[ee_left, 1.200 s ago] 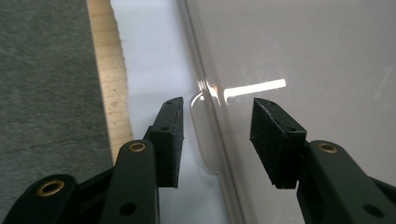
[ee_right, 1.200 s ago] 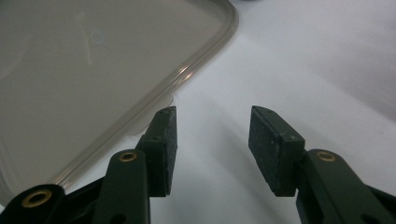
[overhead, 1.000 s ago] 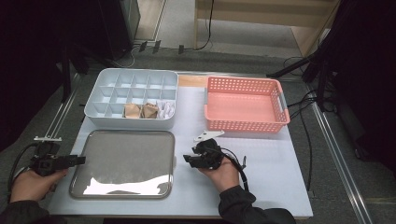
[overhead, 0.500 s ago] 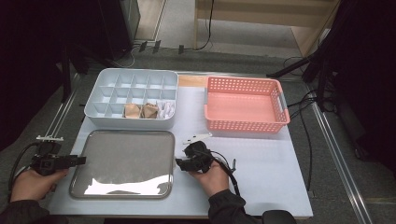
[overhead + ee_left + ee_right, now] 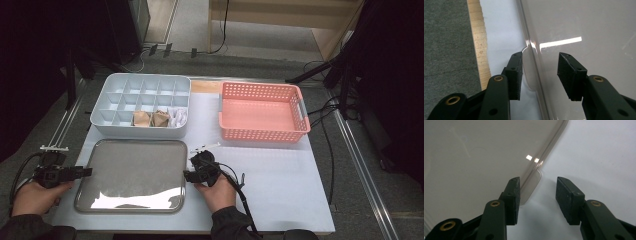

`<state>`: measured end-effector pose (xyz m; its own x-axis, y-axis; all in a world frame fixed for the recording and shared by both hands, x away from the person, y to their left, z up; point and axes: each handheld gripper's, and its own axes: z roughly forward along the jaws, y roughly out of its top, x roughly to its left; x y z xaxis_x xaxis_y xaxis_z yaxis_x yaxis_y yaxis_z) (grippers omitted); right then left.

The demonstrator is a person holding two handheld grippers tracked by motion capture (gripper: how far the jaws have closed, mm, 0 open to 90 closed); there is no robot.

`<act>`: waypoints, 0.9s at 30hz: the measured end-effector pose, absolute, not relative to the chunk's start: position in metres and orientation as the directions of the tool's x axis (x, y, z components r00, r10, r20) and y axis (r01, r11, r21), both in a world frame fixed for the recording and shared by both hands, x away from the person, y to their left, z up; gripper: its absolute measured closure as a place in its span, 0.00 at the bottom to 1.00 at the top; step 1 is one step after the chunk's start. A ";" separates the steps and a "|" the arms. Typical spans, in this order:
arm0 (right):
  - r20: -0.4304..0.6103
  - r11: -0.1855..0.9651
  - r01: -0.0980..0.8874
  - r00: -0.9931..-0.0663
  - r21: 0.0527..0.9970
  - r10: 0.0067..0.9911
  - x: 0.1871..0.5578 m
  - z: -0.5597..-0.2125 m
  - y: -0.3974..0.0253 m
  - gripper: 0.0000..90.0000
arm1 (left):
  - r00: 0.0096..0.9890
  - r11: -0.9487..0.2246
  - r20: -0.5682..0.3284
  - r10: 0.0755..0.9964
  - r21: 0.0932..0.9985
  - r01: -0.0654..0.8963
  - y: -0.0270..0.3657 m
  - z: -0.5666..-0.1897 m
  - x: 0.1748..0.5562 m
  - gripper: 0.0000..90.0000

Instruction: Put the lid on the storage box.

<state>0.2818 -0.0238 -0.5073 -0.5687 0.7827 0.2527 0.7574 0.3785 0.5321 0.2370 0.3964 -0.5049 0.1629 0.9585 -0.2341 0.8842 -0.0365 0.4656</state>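
A divided organizer (image 5: 141,102) holding small packets (image 5: 160,119) and a pink basket (image 5: 263,111) sit on the table (image 5: 280,185), well beyond the fingers.

Shiny grey tray (image 5: 131,170), pink perforated basket (image 5: 262,111), pale blue-white divided box (image 5: 141,102), black claws.

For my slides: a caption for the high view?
Both open grippers, left and right, flank the clear lid.

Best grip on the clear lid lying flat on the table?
Grip the small tabs sticking out past the lid's left and right edges, one gripper per side, coming in level from outside. The left gripper and right gripper are open, each lined up on a tab.
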 end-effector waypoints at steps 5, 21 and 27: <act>0.268 0.358 0.786 -0.536 0.504 0.800 0.282 -0.506 -0.016 0.65 | 0.161 -0.038 -0.230 0.960 0.464 0.885 0.396 -0.505 0.237 0.64; 0.346 0.238 0.899 -0.369 0.367 0.863 0.286 -0.502 -0.002 0.65 | 0.117 -0.001 -0.239 0.964 0.438 0.899 0.393 -0.504 0.236 0.68; 0.356 0.215 0.907 -0.348 0.362 0.867 0.288 -0.503 -0.002 0.67 | 0.081 0.049 -0.282 0.956 0.425 0.904 0.397 -0.504 0.236 0.69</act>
<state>0.2876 -0.0023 -0.5031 -0.3476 0.8674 0.3559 0.9071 0.2151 0.3617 0.2365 0.3971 -0.5043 0.0813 0.9559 -0.2821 0.9037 0.0487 0.4255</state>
